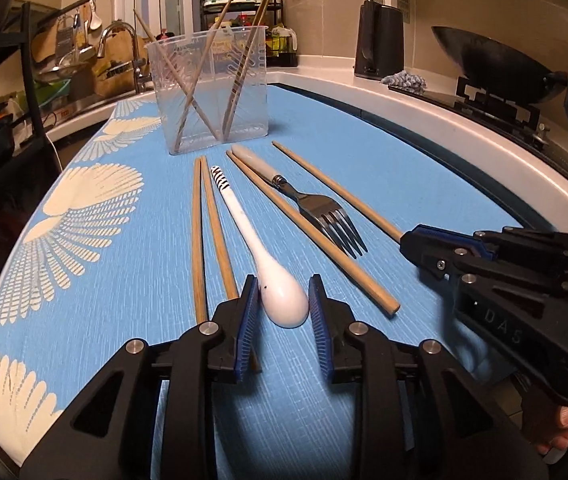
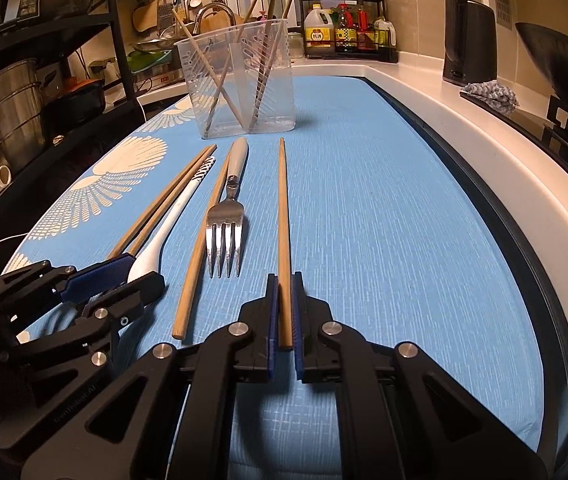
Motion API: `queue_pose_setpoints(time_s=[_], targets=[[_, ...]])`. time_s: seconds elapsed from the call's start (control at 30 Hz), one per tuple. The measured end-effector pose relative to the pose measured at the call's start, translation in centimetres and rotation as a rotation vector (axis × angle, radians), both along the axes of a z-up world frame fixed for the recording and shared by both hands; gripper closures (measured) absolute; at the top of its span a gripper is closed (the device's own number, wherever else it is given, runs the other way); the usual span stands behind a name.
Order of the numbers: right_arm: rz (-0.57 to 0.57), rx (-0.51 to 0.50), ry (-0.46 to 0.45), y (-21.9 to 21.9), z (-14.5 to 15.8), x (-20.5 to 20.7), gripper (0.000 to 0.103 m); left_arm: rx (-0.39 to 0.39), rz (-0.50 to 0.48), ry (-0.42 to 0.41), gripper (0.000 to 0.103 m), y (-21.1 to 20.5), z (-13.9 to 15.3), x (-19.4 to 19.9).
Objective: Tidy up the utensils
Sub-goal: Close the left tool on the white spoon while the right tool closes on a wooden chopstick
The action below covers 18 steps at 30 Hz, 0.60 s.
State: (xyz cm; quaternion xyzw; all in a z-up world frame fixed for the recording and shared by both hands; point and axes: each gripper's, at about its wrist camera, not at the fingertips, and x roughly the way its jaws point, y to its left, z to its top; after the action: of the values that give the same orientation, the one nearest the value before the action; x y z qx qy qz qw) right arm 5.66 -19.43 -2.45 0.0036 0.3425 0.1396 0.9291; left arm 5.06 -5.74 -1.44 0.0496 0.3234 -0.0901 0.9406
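A white ceramic spoon (image 1: 243, 224) lies on the blue cloth (image 1: 384, 168), handle pointing away. My left gripper (image 1: 281, 312) straddles its bowl, with the blue pads (image 1: 245, 320) close on either side and no squeeze visible. In the right wrist view the left gripper (image 2: 143, 270) shows at lower left, around the spoon (image 2: 171, 216). My right gripper (image 2: 285, 284) is shut on the near end of a wooden chopstick (image 2: 282, 208) that rests on the cloth. Between them lie a fork (image 2: 223, 220) and another chopstick (image 2: 195, 260). A pair of chopsticks (image 1: 199, 240) lies left of the spoon. The clear plastic holder (image 1: 211, 92) behind holds several chopsticks.
The white counter rim (image 2: 484, 168) runs along the right of the cloth. Beyond it are a wok (image 1: 496, 64) on the stove, a black kettle (image 2: 470, 36) and a rag (image 2: 490, 94). A bottle rack (image 2: 348, 28) stands at the back. A sink tap (image 1: 119, 40) and black shelves (image 2: 23, 92) stand left.
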Motion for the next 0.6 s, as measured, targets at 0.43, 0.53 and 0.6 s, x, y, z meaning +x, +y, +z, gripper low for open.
queue_pose_setpoints(time_s=[0.43, 0.53, 0.6], targets=[[0.006, -0.003, 0.010, 0.2, 0.1, -0.1, 0.096, -0.100, -0.012, -0.027, 0.079, 3.6, 2.1, -0.5], [0.006, -0.004, 0.009, 0.3, 0.1, 0.0, 0.096, -0.143, -0.040, -0.017, 0.079, 6.1, 1.7, -0.8], [0.007, -0.002, 0.009, 0.4, 0.1, 0.1, 0.096, -0.175, -0.014, -0.007, 0.078, 8.0, 1.3, -0.7]])
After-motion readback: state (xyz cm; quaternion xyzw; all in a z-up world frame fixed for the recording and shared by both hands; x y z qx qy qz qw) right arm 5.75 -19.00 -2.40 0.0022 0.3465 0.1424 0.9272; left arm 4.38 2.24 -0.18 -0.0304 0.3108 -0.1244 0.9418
